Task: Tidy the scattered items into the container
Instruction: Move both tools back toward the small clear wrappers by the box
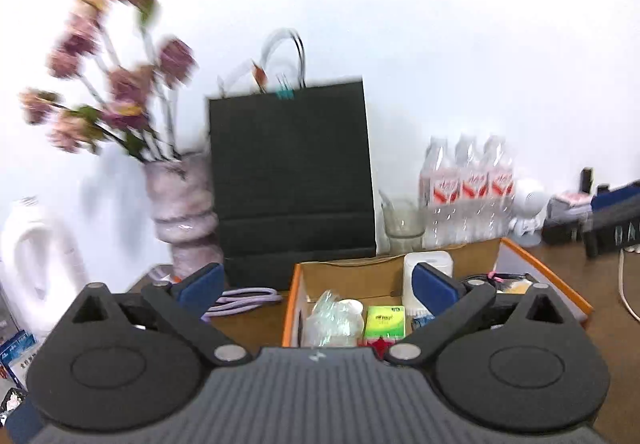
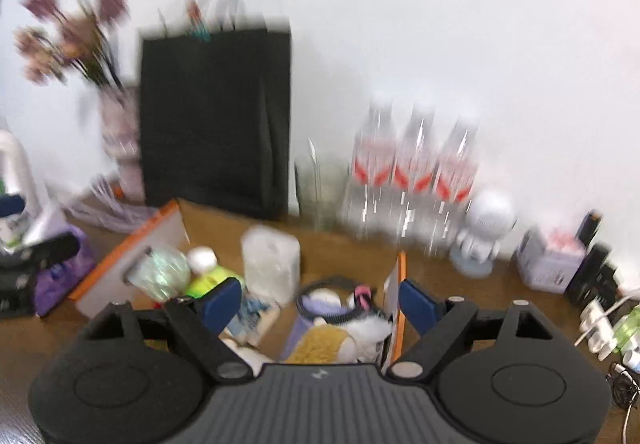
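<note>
Hovering over cardboard box (image 1: 448, 264), long axis running left-right, left gripper (image 1: 316, 284) and right gripper (image 2: 320, 302) jaws wide, empty

The brown wooden table (image 2: 460, 284) carries an orange-rimmed cardboard box (image 1: 294, 284), black paper bag (image 1: 292, 180), vase (image 1: 184, 212) and water bottles (image 1: 466, 188).

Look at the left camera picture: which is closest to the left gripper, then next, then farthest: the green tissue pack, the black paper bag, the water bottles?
From the left gripper:
1. Green tissue pack, inside the box, just ahead.
2. Black paper bag, standing behind the box.
3. Water bottles, far right, by the wall.
</note>
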A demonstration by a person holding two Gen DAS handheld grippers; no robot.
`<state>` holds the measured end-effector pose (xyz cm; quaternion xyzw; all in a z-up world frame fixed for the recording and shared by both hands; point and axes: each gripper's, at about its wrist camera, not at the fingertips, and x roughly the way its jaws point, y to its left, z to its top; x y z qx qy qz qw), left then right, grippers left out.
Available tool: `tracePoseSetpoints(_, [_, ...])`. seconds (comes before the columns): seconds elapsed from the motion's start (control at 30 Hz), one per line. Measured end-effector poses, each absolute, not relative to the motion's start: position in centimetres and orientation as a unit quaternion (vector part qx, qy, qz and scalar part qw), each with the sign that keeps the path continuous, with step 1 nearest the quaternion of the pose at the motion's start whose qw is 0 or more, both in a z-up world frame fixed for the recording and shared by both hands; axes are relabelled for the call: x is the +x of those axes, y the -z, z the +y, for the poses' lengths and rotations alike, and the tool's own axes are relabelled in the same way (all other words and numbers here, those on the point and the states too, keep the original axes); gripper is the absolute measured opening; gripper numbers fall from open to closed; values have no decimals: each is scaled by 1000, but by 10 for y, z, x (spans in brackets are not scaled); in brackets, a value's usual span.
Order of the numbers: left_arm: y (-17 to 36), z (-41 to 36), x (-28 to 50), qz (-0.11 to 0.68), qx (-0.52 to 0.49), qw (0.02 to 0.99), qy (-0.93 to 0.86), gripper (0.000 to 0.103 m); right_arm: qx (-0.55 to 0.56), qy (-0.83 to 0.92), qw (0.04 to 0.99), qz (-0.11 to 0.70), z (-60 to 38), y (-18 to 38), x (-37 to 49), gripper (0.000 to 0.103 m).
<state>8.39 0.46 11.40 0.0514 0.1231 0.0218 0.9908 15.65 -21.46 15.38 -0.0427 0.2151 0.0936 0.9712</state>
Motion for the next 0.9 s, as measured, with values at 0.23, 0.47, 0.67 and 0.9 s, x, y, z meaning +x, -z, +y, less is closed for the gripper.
tracePoseSetpoints(0.23, [-71,12,-61,101,-18,994,-43,103,44,-99,989,101,-234,-105,-5,99])
tracePoseSetpoints(0.47, [-30,-20,-139,145,-7,989,-1,103,22,-115,987,109,-225,-63,-113,103])
tracePoseSetpoints(0.67, [-28,-28,-148,138,9,990,3,103,19,-127,984,124,-219,-49,-133,103])
tracePoseSetpoints(0.9, [-26,-24,-139,152,11,988,-5,103,26,-123,983,136,-215,-42,-132,103])
